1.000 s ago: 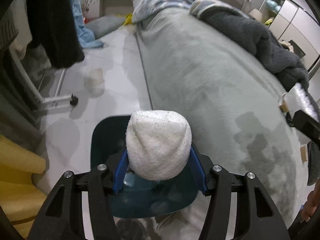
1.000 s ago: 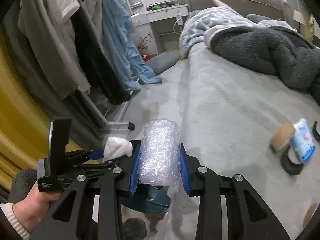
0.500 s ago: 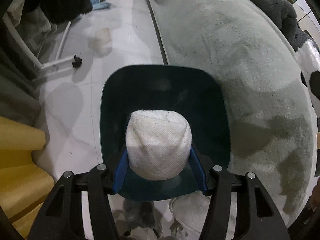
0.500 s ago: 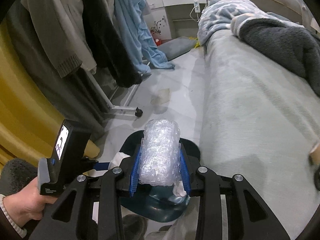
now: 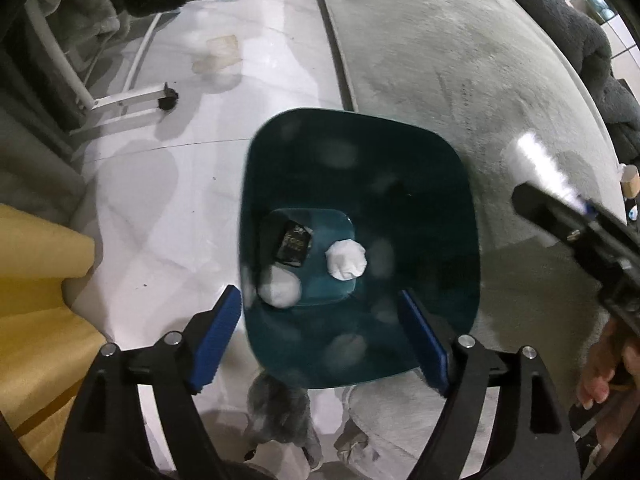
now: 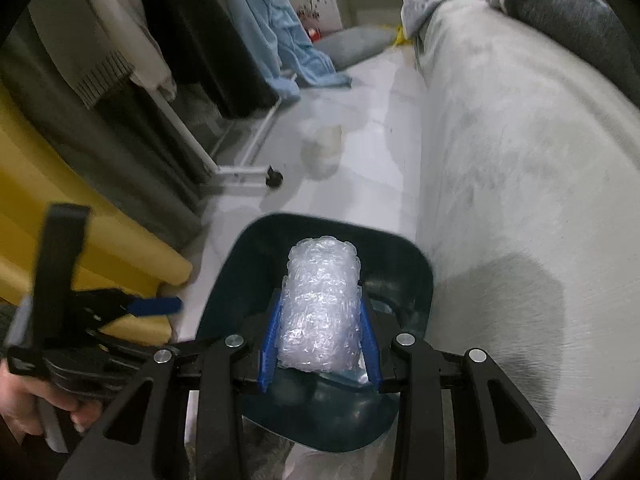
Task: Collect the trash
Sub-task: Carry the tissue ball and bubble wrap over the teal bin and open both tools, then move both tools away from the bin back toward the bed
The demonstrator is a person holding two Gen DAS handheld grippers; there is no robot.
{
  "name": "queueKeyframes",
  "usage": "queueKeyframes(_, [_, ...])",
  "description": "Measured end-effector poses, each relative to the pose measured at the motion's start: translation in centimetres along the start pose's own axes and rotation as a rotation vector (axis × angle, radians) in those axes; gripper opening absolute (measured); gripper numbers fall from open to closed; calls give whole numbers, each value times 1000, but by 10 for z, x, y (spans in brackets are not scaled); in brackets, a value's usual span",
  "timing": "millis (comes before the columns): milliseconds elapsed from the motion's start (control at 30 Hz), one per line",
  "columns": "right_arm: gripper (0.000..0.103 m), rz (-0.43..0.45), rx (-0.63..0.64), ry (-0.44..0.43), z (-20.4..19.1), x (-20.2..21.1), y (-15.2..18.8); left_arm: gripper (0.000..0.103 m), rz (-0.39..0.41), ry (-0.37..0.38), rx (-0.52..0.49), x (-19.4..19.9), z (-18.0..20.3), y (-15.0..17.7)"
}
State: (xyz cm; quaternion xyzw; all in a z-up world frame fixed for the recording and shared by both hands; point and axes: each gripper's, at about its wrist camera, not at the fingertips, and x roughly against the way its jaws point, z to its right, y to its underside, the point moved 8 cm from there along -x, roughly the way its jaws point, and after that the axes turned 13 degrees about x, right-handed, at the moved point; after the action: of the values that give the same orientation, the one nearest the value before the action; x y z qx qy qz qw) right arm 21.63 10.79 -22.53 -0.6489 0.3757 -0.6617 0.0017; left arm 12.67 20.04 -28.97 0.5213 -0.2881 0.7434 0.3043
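over the dark teal bin [image 5: 432, 184] we hold our left gripper [image 5: 320, 332] spread wide and empty, two white wads [image 5: 346, 259] and a dark wrapper [image 5: 293, 246] on its floor, while our right gripper [image 6: 320, 344] clamps a bubble-wrap roll [image 6: 320, 304] above the rim.

Bin [image 6: 416, 264] floor hidden behind bubble wrap [image 6: 320, 304]; left claw [image 6: 154, 306] blurred.

Glossy plastic bin [image 5: 360, 152], crinkly bubble wrap [image 6: 320, 304], plush bedspread [image 6: 520, 160]
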Motion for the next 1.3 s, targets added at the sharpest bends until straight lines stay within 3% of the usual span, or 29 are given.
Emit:
queueKeyframes(200, [36, -90, 6, 11, -1, -26, 17, 83, 45, -1, 15, 14, -7, -10])
queueKeyframes(467, [36, -137, 28, 20, -11, -35, 24, 84, 163, 25, -19, 46, 7, -22])
queueKeyframes(500, [38, -140, 27, 21, -11, -35, 24, 84, 182, 35, -20, 51, 8, -25])
queueKeyframes(600, [55, -140, 24, 23, -11, -36, 22, 84, 263, 63, -25, 71, 14, -32])
queueKeyframes(833, [74, -117, 34, 18, -19, -35, 16, 83, 399, 138, -37, 113, 30, -43])
queueKeyframes(1100, [78, -32, 36, 43, -18, 3, 8, 83, 559, 172, -84, 175, 57, -43])
queueKeyframes(1300, [80, 47, 26, 83, -4, 50, 6, 83, 600, 203, -133, 194, 79, -33])
